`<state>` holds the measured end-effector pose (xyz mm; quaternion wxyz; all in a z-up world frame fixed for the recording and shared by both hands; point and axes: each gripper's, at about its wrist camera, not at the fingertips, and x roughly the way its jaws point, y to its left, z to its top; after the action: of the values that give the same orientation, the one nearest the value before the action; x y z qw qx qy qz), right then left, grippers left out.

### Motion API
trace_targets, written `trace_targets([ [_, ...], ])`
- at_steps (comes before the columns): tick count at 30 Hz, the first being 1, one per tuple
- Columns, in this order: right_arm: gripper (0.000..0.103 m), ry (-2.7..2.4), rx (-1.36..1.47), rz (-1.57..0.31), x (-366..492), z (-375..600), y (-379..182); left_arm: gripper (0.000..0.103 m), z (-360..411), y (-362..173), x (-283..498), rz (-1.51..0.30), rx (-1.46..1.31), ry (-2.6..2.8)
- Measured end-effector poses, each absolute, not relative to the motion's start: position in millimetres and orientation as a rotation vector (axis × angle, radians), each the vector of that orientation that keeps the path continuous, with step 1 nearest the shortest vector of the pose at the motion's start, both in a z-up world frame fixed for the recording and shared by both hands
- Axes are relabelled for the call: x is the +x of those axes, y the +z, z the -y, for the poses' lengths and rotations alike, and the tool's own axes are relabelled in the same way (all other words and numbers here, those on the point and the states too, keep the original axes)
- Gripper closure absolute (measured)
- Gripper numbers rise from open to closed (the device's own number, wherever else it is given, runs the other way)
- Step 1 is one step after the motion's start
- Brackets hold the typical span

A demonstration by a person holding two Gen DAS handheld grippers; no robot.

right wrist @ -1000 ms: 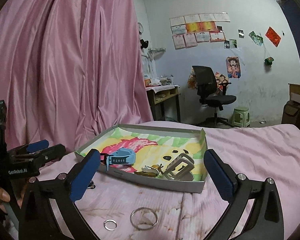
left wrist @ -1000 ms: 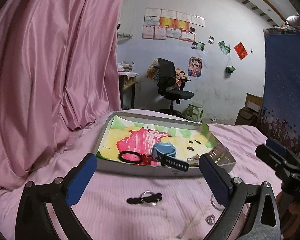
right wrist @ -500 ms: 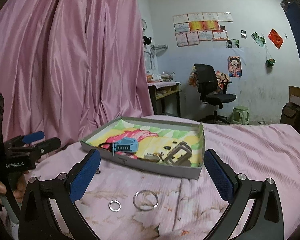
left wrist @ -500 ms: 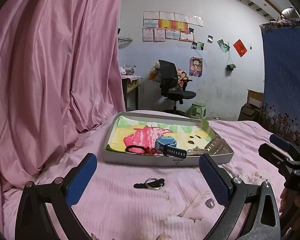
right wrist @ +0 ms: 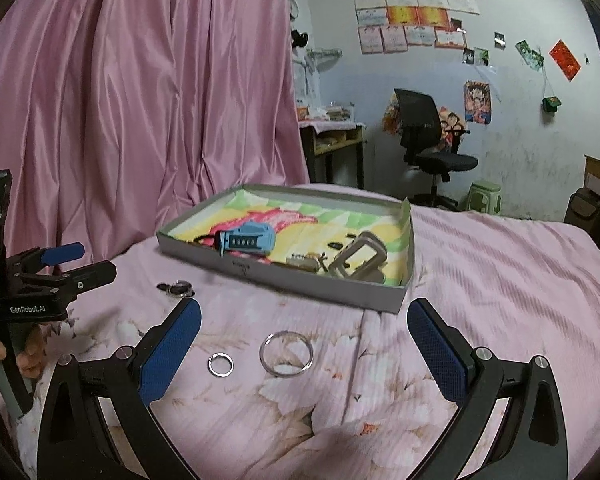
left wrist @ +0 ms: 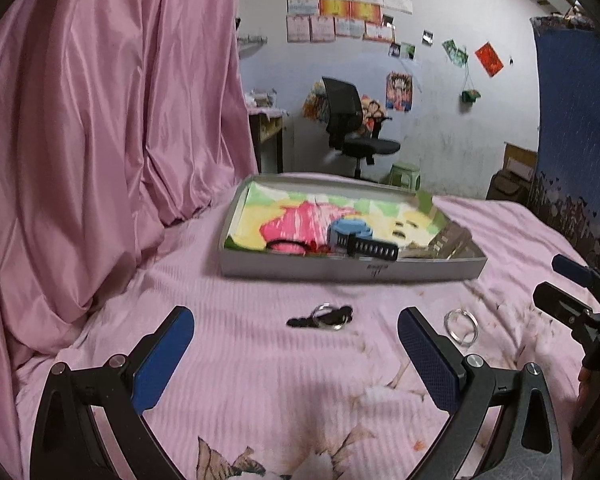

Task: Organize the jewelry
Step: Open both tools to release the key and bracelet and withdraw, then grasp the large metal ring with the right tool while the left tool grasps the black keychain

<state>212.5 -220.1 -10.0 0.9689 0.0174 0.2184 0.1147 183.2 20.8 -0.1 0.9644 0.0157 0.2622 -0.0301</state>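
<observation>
A shallow grey box (left wrist: 352, 270) (right wrist: 284, 280) with a colourful lining sits on the pink bedspread. It holds a blue watch (left wrist: 352, 236) (right wrist: 246, 239), a black hair tie (left wrist: 286, 246), a beige clip (right wrist: 360, 262) and small trinkets. On the bedspread in front lie a large silver ring (right wrist: 286, 354) (left wrist: 461, 326), a small silver ring (right wrist: 221, 364) and a black piece with a key ring (left wrist: 324, 318) (right wrist: 176, 289). My left gripper (left wrist: 296, 356) is open behind the black piece. My right gripper (right wrist: 304, 356) is open with both rings between its fingers.
A pink satin curtain (left wrist: 100, 120) hangs along the left side. Beyond the bed stand a black office chair (left wrist: 356, 128), a desk (right wrist: 332, 140) and a green stool (right wrist: 486, 196). A blue cloth (left wrist: 576, 120) hangs at the right. A person's hand (right wrist: 4, 356) holds the left gripper's handle.
Both grippers have pulled back from the box and lowered toward the bedspread. The rings and the black piece now lie closer to the fingers. Nothing was picked up.
</observation>
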Motion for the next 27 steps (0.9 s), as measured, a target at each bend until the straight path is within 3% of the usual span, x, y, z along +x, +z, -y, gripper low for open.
trace_targets([
  [15, 0.001, 0.220, 0.021, -0.596, 233, 215, -32, 0.001, -28, -32, 224, -0.761, -0.002, -0.156],
  [23, 0.002, 0.221, 0.017, -0.673, 245, 211, -44, 0.001, -28, -39, 240, -0.785, -0.014, -0.175],
  [25, 0.004, 0.231, 0.010, -0.681, 247, 208, -46, 0.005, -25, -39, 244, -0.787, 0.000, -0.178],
  [27, 0.018, 0.246, 0.002, -0.696, 250, 205, -49, 0.007, -23, -41, 250, -0.798, 0.011, -0.190],
])
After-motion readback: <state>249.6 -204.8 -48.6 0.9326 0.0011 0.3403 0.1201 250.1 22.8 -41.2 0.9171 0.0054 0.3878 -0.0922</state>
